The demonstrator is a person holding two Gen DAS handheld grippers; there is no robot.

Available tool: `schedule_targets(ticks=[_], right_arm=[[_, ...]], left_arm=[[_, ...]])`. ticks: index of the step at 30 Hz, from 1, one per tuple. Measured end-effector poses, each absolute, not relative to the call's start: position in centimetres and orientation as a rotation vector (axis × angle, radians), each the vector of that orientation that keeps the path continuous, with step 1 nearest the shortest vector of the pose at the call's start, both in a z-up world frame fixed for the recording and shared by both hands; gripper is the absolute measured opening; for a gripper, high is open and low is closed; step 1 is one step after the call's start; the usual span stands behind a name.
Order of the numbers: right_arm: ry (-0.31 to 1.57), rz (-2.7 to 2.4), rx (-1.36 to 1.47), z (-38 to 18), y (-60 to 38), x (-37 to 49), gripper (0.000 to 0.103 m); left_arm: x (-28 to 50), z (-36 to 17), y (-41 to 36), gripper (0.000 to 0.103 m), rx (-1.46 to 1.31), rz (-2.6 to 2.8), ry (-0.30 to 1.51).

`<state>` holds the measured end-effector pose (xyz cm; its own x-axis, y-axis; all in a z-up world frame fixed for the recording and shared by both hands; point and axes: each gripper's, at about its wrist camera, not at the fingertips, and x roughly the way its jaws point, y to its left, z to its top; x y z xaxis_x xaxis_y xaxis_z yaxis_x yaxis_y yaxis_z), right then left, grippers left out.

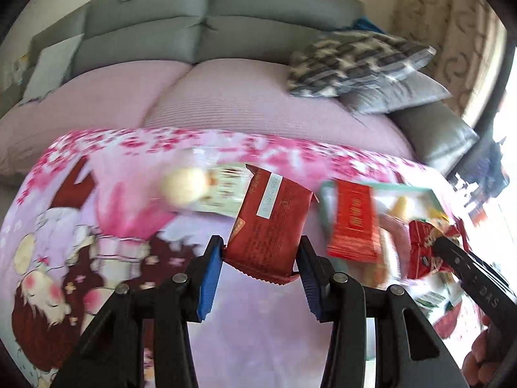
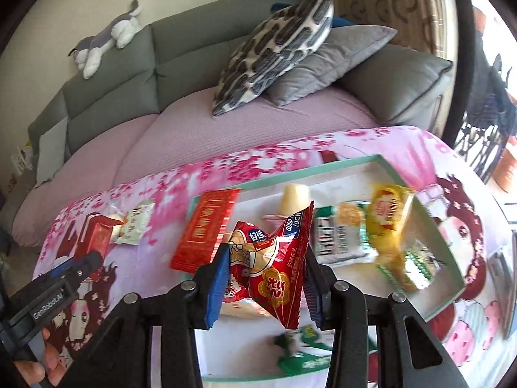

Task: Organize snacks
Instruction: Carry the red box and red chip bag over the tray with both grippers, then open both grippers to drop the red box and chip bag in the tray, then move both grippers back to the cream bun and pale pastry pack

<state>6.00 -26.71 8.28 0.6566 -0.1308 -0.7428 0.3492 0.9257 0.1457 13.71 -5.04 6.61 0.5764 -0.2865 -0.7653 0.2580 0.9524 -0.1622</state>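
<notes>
My left gripper (image 1: 261, 252) is shut on a dark red snack packet (image 1: 268, 226), held above the pink cartoon tablecloth (image 1: 252, 329). In the right wrist view the left gripper (image 2: 93, 258) and its dark red packet (image 2: 95, 236) show at the left. My right gripper (image 2: 266, 268) is shut on a crumpled red peanut packet (image 2: 271, 265) over the near part of a teal-rimmed white box (image 2: 355, 161). In the box lie a jelly cup (image 2: 294, 199), a green-white packet (image 2: 339, 236) and a yellow packet (image 2: 387, 220). A flat red packet (image 2: 206, 229) rests on the box's left rim.
A white snack packet (image 2: 135, 223) lies on the cloth left of the box, and a green packet (image 2: 303, 349) lies in the box's near corner. Behind the table stands a grey sofa (image 2: 194, 51) with a pink cover, cushions (image 2: 278, 48) and a plush toy (image 2: 106, 38).
</notes>
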Motion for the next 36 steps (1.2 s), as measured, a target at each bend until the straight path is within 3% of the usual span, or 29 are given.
schedule_targets(ticks=[10, 19, 22, 23, 28, 30, 33, 36], right_arm=[[0.84, -0.446, 0.391, 6.6, -34.7, 1.8, 0.045], [0.885, -0.426, 0.41, 4.9, -35.0, 2.0, 0.047], [0.902, -0.447, 0.407, 4.6, -35.2, 2.0, 0.056], [0.905, -0.456, 0.405, 4.6, -35.3, 2.0, 0.063], [0.896, -0.468, 0.378, 5.0, -35.2, 2.0, 0.077], [0.89, -0.462, 0.351, 5.2, -34.8, 2.3, 0.089], [0.867, -0.441, 0.313, 5.7, -33.9, 2.6, 0.102], [0.852, -0.435, 0.27, 6.1, -32.8, 3.0, 0.103]], left_arm=[[9.6, 5.9, -15.9, 0.047, 0.165, -0.556, 0.928], [8.6, 4.3, -17.8, 0.051, 0.21, -0.578, 0.988], [8.5, 4.5, -17.9, 0.064, 0.232, -0.579, 0.981], [8.5, 4.5, -17.9, 0.065, 0.233, -0.578, 0.98], [8.8, 5.5, -17.0, 0.069, 0.21, -0.57, 0.968], [9.1, 5.9, -16.2, 0.071, 0.193, -0.544, 0.962], [10.1, 6.2, -14.5, 0.087, 0.161, -0.483, 0.949], [11.4, 6.1, -12.1, 0.089, 0.104, -0.408, 0.944]])
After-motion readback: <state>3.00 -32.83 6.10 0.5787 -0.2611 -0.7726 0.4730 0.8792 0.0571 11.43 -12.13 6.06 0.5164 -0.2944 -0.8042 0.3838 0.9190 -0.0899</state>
